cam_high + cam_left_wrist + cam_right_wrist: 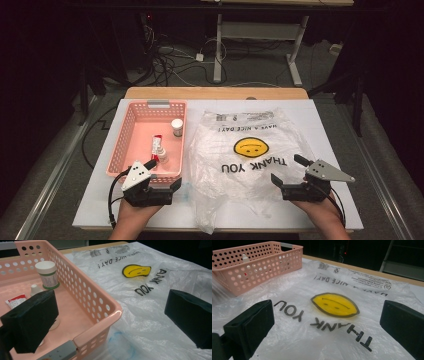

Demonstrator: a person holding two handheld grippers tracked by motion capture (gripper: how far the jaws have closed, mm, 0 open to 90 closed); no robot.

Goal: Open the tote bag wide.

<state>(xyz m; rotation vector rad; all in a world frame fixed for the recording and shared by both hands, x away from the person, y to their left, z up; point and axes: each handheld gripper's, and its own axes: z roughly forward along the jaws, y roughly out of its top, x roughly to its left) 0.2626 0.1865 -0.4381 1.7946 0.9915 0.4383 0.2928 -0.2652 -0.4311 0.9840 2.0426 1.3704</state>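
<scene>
While both sets of fingers stand wide apart and hold nothing, the left gripper [161,187] hovers by the near edge of the bench [335,120], its fingers [31,321] straddling the near right corner of the pink basket [118,145] without touching it. The right gripper [292,189] hangs just over the near right part of the plastic bag [235,150], fingers [249,326] clear of the film. The bag lies flat at the bench's middle, smiley and "THANK YOU" print upward, its left margin touching or just under the basket. Inside the basket are a white-capped jar [177,127] at the far right corner and a tube [158,148] lying mid-floor. Probably the step is opening the bag for loading. To do it well, pinch a single layer at the near mouth, one gripper per side, then lift apart slowly; thin film slips and tears.
</scene>
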